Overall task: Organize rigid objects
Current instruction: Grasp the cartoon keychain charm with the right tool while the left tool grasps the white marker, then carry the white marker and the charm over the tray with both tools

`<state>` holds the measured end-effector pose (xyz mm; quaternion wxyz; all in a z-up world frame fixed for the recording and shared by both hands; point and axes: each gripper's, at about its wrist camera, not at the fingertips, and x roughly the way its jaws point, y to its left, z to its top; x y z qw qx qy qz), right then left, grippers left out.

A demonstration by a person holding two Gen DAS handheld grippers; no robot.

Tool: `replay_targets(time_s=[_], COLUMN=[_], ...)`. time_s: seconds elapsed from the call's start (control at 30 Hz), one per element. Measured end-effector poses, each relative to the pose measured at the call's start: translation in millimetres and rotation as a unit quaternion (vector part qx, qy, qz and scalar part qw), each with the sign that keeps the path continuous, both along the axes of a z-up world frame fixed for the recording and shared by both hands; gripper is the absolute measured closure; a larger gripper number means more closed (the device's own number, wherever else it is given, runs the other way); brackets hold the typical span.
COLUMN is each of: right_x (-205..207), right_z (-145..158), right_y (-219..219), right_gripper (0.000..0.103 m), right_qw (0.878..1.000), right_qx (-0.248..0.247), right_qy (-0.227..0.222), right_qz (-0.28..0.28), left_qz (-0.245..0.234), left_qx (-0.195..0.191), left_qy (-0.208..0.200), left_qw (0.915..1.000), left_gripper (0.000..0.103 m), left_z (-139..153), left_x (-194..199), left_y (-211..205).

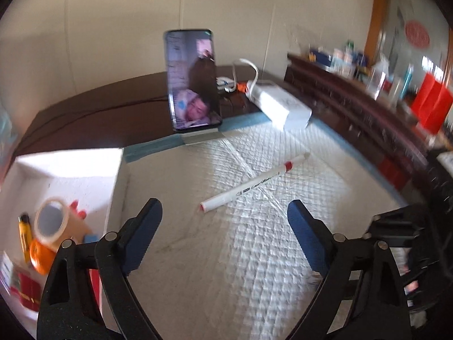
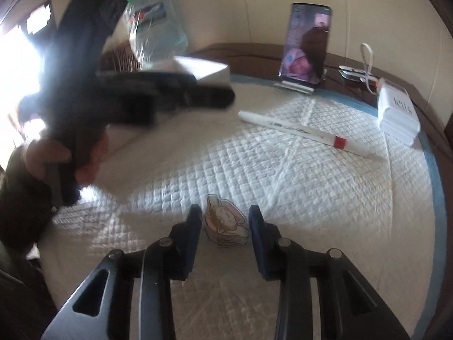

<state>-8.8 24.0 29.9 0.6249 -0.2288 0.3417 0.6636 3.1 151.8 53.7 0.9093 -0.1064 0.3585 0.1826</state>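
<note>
A white marker with red bands lies on the white quilted mat; it also shows in the right wrist view. My left gripper is open and empty, just short of the marker. It appears blurred in the right wrist view. A white box at the left holds a tape roll, a yellow lighter and an orange thing. My right gripper is partly open, its jaws on either side of a flat cartoon figure on the mat, not clamped on it.
A phone stands on a stand at the mat's far edge, its screen lit. A white charger block with a cable lies to its right. A dark wooden shelf with bottles and red bags runs along the right. A plastic bag sits behind the box.
</note>
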Motion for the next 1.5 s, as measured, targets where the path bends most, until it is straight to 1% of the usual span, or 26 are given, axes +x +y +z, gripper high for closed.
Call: replay_targets(time_s=[0.03, 0.1, 0.13, 0.2, 0.23, 0.27, 0.33, 0.37, 0.4, 0.43, 0.47, 0.5, 0.57, 0.63, 0.73, 0.83, 0.93, 1.0, 1.17, 1.23, 1.27, 1.37, 1.43, 1.5], right_x=[5, 16, 19, 23, 25, 27, 33, 36, 39, 40, 42, 42, 43, 42, 45, 50, 54, 54, 55, 53, 50, 39, 35, 30], right_z=[0, 2, 3, 3, 3, 2, 1, 1, 1, 0, -1, -2, -2, -2, -3, -6, -6, -6, -5, -2, 1, 10, 18, 28], right_y=[-1, -5, -7, -9, -9, -10, -12, -13, -14, -14, -14, -14, -14, -14, -13, -12, -11, -11, -12, -13, -14, -15, -18, -21], right_gripper=[0.069, 0.069, 0.069, 0.069, 0.069, 0.069, 0.069, 0.069, 0.069, 0.069, 0.069, 0.069, 0.069, 0.069, 0.069, 0.069, 0.069, 0.069, 0.069, 0.069, 0.069, 0.069, 0.069, 0.069], right_qw=[1.000, 0.999, 0.998, 0.998, 0.997, 0.996, 0.995, 0.993, 0.992, 0.991, 0.990, 0.990, 0.989, 0.988, 0.988, 0.986, 0.985, 0.985, 0.985, 0.986, 0.987, 0.993, 0.993, 0.993], right_qx=[0.004, 0.014, 0.019, 0.023, 0.024, 0.025, 0.028, 0.030, 0.033, 0.034, 0.035, 0.036, 0.036, 0.037, 0.037, 0.035, 0.034, 0.034, 0.038, 0.042, 0.046, 0.054, 0.060, 0.068], right_qy=[0.011, 0.035, 0.044, 0.055, 0.062, 0.073, 0.092, 0.104, 0.115, 0.121, 0.128, 0.132, 0.139, 0.142, 0.147, 0.157, 0.161, 0.161, 0.162, 0.152, 0.140, 0.089, 0.086, 0.081], right_qz=[-0.007, -0.023, -0.027, -0.032, -0.033, -0.035, -0.040, -0.042, -0.043, -0.044, -0.043, -0.042, -0.040, -0.039, -0.039, -0.044, -0.047, -0.047, -0.050, -0.055, -0.056, -0.060, -0.058, -0.058], left_qz=[-0.007, -0.023, -0.030, -0.045, -0.047, -0.050, -0.059, -0.066, -0.069, -0.074, -0.080, -0.085, -0.093, -0.094, -0.079, -0.064, -0.044, -0.033, -0.010, 0.000, 0.005, 0.029, 0.043, 0.066], left_qx=[0.005, 0.010, 0.010, 0.008, 0.007, 0.005, 0.003, 0.006, 0.009, 0.009, 0.007, 0.005, 0.007, 0.005, -0.007, -0.034, -0.049, -0.061, -0.061, -0.062, -0.063, -0.063, -0.063, -0.055], left_qy=[0.014, 0.041, 0.053, 0.077, 0.088, 0.100, 0.119, 0.128, 0.125, 0.126, 0.126, 0.127, 0.130, 0.128, 0.117, 0.094, 0.073, 0.048, -0.009, -0.030, -0.039, -0.070, -0.088, -0.109], left_qw=[0.9999, 0.9988, 0.9981, 0.9960, 0.9949, 0.9937, 0.9911, 0.9895, 0.9898, 0.9892, 0.9888, 0.9883, 0.9872, 0.9872, 0.9899, 0.9929, 0.9952, 0.9964, 0.9980, 0.9977, 0.9973, 0.9952, 0.9932, 0.9903], left_gripper=[0.012, 0.021, 0.029, 0.039, 0.047, 0.048, 0.048, 0.049, 0.050, 0.056, 0.065, 0.070, 0.084, 0.090, 0.091, 0.092, 0.092, 0.092, 0.092, 0.092, 0.092, 0.092, 0.092, 0.092], left_z=[-2, -8, -11, -18, -21, -25, -32, -35, -35, -35, -34, -34, -34, -33, -33, -33, -31, -24, 1, 9, 14, 28, 35, 45], left_x=[11, 35, 45, 67, 76, 84, 96, 99, 99, 98, 97, 94, 89, 83, 74, 64, 52, 39, 2, -14, -23, -52, -71, -95], left_y=[-1, -1, -1, 0, 1, 2, 2, 0, 0, -2, -3, -4, -9, -14, -16, -12, -9, -8, -10, -11, -11, -6, -3, 3])
